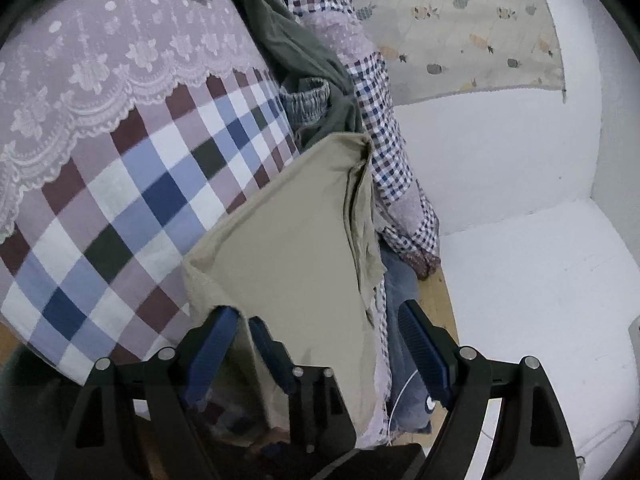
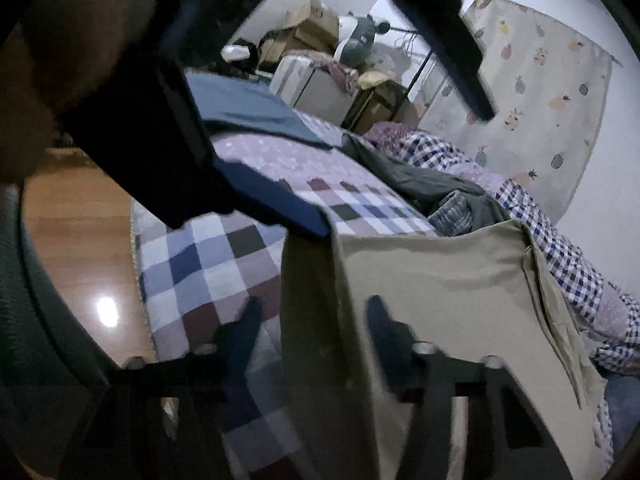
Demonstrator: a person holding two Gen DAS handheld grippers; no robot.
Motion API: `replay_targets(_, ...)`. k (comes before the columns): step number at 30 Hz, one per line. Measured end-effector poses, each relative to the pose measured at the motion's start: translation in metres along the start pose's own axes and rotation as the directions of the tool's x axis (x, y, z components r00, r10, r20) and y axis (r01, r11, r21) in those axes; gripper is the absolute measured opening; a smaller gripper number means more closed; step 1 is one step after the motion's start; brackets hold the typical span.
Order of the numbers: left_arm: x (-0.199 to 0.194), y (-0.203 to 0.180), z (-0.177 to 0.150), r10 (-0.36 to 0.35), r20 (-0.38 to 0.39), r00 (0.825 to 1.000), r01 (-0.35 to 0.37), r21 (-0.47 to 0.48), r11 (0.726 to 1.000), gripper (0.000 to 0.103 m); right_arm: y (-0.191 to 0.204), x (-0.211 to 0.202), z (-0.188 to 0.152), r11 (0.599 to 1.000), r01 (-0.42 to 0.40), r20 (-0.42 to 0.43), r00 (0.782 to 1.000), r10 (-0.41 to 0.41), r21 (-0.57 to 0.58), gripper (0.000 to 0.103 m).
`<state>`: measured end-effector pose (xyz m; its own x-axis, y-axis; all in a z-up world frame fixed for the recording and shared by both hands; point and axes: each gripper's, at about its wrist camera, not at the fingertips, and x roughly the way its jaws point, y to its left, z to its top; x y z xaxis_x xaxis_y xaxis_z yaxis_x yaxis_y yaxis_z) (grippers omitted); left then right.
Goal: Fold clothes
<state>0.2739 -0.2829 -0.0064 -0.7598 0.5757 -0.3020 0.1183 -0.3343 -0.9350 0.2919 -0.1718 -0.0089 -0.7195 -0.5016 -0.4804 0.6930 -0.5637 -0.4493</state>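
Note:
A beige garment [image 1: 296, 248] lies folded on the checked bed cover [image 1: 140, 200] and hangs over the bed's edge toward me. My left gripper [image 1: 320, 344] is open wide, its left finger [image 1: 216, 340] touching the garment's near corner and its right finger [image 1: 424, 352] off to the side. In the right wrist view that left finger's blue pad [image 2: 280, 208] meets the top corner of the beige garment [image 2: 440, 280]. My right gripper [image 2: 312, 320] is open, with the garment's folded edge hanging between its fingers. One of its fingers [image 1: 272, 352] shows in the left wrist view.
An olive garment [image 1: 296, 48], a small-check shirt [image 1: 380, 120] and a grey elastic-waist piece [image 1: 308, 100] are piled along the wall side. Jeans [image 1: 400, 300] hang below. A folded dark blue item [image 2: 248, 112] lies further up the bed. Wooden floor [image 2: 72, 220] lies left; boxes [image 2: 312, 20] stand behind.

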Motion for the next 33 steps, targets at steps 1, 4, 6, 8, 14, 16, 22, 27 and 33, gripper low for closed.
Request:
replay_targets(1,-0.003,-0.001,0.000,0.005,0.007,1.000,-0.005,0.004,1.000,0.086,0.000,0.003,0.002,1.000,-0.003,-0.013,1.000,0.003,-0.004,0.020)
replay_targets(4,-0.015,-0.001,-0.001,0.022,0.040,0.999,-0.022,0.003,1.000,0.086,-0.008,0.004,0.008,1.000,-0.017,-0.011,1.000,0.018,0.020,0.005)
replay_targets(6,-0.026,0.000,-0.001,0.031,0.085,0.996,-0.030,-0.005,1.000,0.086,-0.014,0.001,0.013,0.999,-0.029,-0.008,1.000,0.030,0.036,0.004)
replay_targets(8,-0.036,0.003,-0.003,0.038,0.120,0.992,-0.035,-0.026,0.999,0.086,-0.019,-0.002,0.018,0.998,-0.040,0.004,0.999,0.040,0.055,0.004)
replay_targets(14,-0.030,0.012,-0.006,0.116,0.093,0.989,-0.111,-0.066,0.992,0.086,-0.024,-0.009,0.028,0.993,-0.063,0.015,0.998,0.062,0.095,0.004)
replay_targets(16,-0.022,0.016,-0.006,0.134,0.074,0.988,-0.127,-0.092,0.988,0.086,-0.023,-0.012,0.028,0.993,-0.067,0.012,0.998,0.066,0.101,0.003)
replay_targets(22,-0.008,0.019,-0.002,0.144,0.062,0.988,-0.137,-0.108,0.985,0.086,-0.021,-0.021,0.030,0.992,-0.075,0.020,0.997,0.073,0.106,0.002)
replay_targets(27,0.004,0.013,-0.001,0.140,0.044,0.989,-0.137,-0.070,0.988,0.086,-0.021,-0.022,0.031,0.991,-0.077,0.020,0.997,0.075,0.113,0.002)
replay_targets(33,0.010,0.006,0.002,0.116,0.053,0.992,-0.114,-0.035,0.993,0.086,-0.018,-0.022,0.031,0.990,-0.086,0.017,0.996,0.085,0.115,0.002)
